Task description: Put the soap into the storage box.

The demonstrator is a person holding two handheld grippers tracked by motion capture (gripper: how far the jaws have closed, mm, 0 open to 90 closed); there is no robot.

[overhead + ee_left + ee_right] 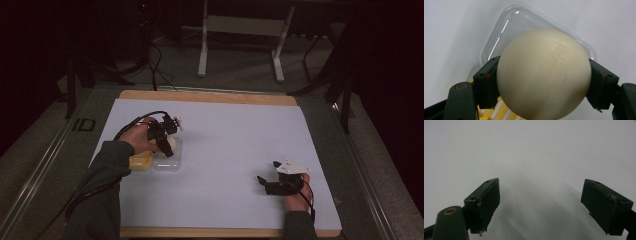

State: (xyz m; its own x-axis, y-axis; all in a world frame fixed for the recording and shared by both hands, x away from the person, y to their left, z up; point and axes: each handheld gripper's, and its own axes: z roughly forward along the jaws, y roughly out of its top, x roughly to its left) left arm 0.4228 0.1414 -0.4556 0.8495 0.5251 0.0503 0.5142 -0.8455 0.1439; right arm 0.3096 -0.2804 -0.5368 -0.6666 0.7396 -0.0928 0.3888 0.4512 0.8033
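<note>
item 1: cream ball (543, 73), smooth, round. clamped btwn both jaws of your left hand-held gripper (543, 82), one pad on each side of it. held over the clear plastic tray (499, 37); can't tell whether it touches the tray floor. in the high view the ball (171, 144) sits at the tip of the left hand-held gripper (167, 146), left-centre of the counter (225, 125).

item 2: clear plastic tray (167, 165), shallow, rounded corners, lying flat on the white counter sheet, directly under the ball.

item 3: yellow ridged piece (499, 111), seen low btwn the left jaws, just beside the tray's near edge. in the high view it (141, 161) lies touching the tray's left side, next to your left hand (137, 137).

item 4: your right hand-held gripper (267, 182), near the right-front of the counter, well apart from ball & tray. jaws spread wide, nothing btwn them; in the right gripper view the right hand-held gripper (540, 207) looks down on bare white surface. grey plate on top, your right hand (297, 200) behind it.

item 5: counter, wood edge showing front & back, white sheet over most of it.
</note>
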